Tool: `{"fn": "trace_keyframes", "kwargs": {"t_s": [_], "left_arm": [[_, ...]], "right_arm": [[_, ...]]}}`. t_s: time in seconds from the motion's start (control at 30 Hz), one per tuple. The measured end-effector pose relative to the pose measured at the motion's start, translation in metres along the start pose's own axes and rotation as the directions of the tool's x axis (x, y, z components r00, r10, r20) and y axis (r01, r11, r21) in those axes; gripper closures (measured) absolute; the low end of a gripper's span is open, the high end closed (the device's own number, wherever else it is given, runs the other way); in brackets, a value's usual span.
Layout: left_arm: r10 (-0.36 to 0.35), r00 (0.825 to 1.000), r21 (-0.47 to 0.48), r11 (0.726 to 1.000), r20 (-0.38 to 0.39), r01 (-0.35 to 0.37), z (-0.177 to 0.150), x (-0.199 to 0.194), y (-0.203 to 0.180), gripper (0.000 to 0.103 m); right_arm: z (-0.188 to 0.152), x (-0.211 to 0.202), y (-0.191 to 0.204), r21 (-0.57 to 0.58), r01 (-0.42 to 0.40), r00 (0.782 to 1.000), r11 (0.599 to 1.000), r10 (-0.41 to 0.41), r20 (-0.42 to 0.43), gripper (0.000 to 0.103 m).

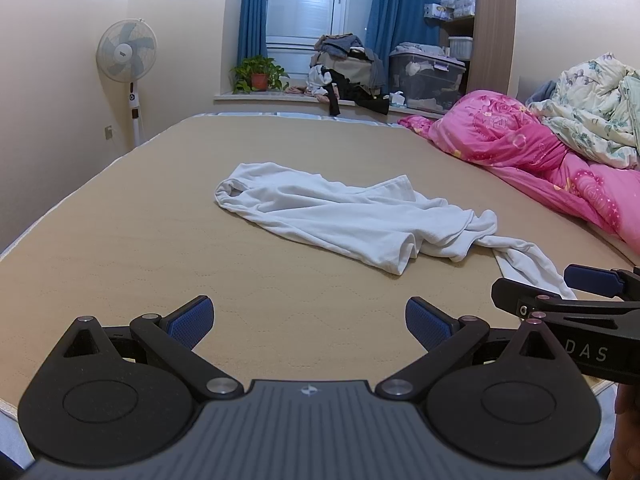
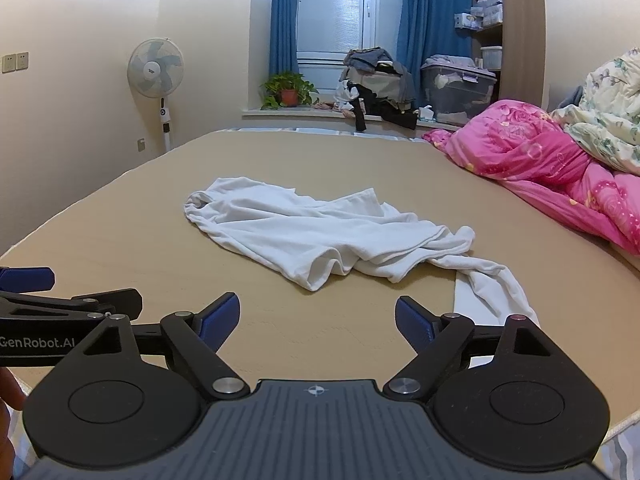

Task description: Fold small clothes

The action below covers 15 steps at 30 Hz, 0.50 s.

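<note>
Here: left gripper [image 1: 308, 322] low over the near edge of the bed [image 1: 120, 240], blue pads spread wide, nothing between them. Right gripper [image 2: 316, 318] just beside it, equally splayed and empty (its black linkage also visible at the right edge of the left wrist view). Both well short of the cloth, over bare tan mattress cover.

Farther out, mid-bed: a white garment [image 1: 344, 220] lying crumpled and unfolded, bunched in loose ridges, one narrow strip trailing toward the near right corner. Its trailing end close to the right gripper, contact impossible to tell.

Beyond, along the right side: a pink quilt [image 1: 520, 140] heaped up, a pale floral quilt [image 1: 592, 108] piled on top. At the far wall: a standing fan [image 1: 126, 52], a potted plant [image 1: 258, 74] on the sill, a heap of dark clothes [image 1: 348, 72], blue curtains [image 1: 252, 8].
</note>
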<state>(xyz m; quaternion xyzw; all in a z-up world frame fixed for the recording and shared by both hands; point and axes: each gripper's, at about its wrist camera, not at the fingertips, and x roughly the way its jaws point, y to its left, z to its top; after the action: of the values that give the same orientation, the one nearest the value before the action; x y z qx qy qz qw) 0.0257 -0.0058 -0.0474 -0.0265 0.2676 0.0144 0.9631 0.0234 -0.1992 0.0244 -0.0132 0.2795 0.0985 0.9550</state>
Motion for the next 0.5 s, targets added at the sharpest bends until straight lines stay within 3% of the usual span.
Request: {"fn": "trace_keyframes", "kwargs": {"t_s": [0.5], "left_arm": [[-0.001, 1.000, 0.000, 1.000, 0.000, 0.001, 0.0001, 0.0000, 0.0001, 0.001]], "right_arm": [[-0.0016, 0.0045, 0.0007, 0.000, 0.000, 1.000, 1.000, 0.000, 0.005, 0.019]]}}
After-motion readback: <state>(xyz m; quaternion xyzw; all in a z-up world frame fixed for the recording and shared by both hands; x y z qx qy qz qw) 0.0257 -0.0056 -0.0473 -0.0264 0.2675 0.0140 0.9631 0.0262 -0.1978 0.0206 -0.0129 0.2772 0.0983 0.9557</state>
